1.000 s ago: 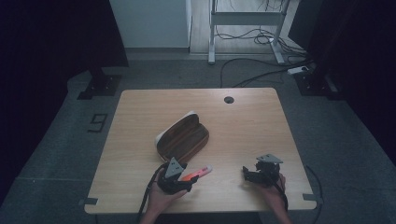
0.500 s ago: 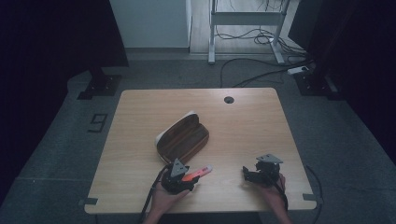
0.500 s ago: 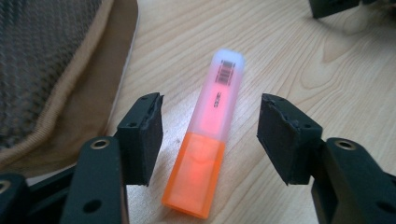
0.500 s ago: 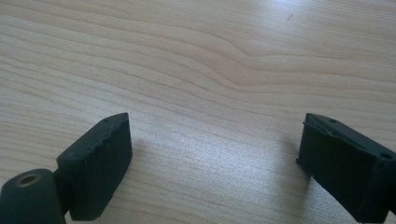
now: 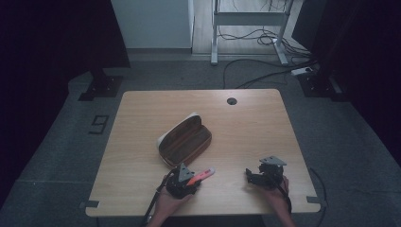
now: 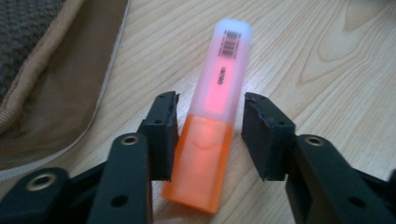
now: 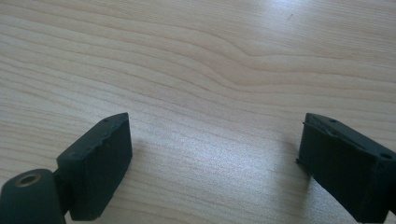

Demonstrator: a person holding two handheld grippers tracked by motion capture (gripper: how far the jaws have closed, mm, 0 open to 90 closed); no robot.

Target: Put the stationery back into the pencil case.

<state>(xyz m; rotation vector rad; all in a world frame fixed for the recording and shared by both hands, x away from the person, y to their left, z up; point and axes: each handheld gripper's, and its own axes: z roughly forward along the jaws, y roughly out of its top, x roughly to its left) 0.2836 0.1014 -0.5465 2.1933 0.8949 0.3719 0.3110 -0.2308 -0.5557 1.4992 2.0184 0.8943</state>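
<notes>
Dim grey floor surrounds a pale wooden table [image 5: 142, 123] seen from above, with cables and a metal frame on the floor beyond its far edge. Near the table's middle lies an open brown pencil case [image 5: 185, 140] with a lighter lining, set at a slant. A small round hole [image 5: 231, 100] sits near the far edge.

At the near edge, two hands come up from below, each holding a black two-jaw gripper. The left gripper [image 5: 187, 178] sits just in front of the pencil case, over an orange highlighter [image 5: 201, 175] that lies flat on the wood, its pale pinkish cap pointing away to the right.

In the left gripper view, the highlighter [image 6: 212, 126] lies on the table between the two jaws, with its orange body nearest the camera and its frosted cap, printed with a barcode, farther off. The jaws have just been closing around it. The left pad appears to touch or nearly touch the orange body, though the blur makes that hard to judge; the right pad stands clearly apart from it, with bare wood in the gap. The marker is not yet clamped. A corner of the pencil case [image 6: 60, 70] shows at the upper left.

The right gripper [image 5: 263, 174] rests low at the table's near right, well apart from the marker. In the right gripper view its jaws [image 7: 212, 158] are spread wide with bare wood grain between them.
</notes>
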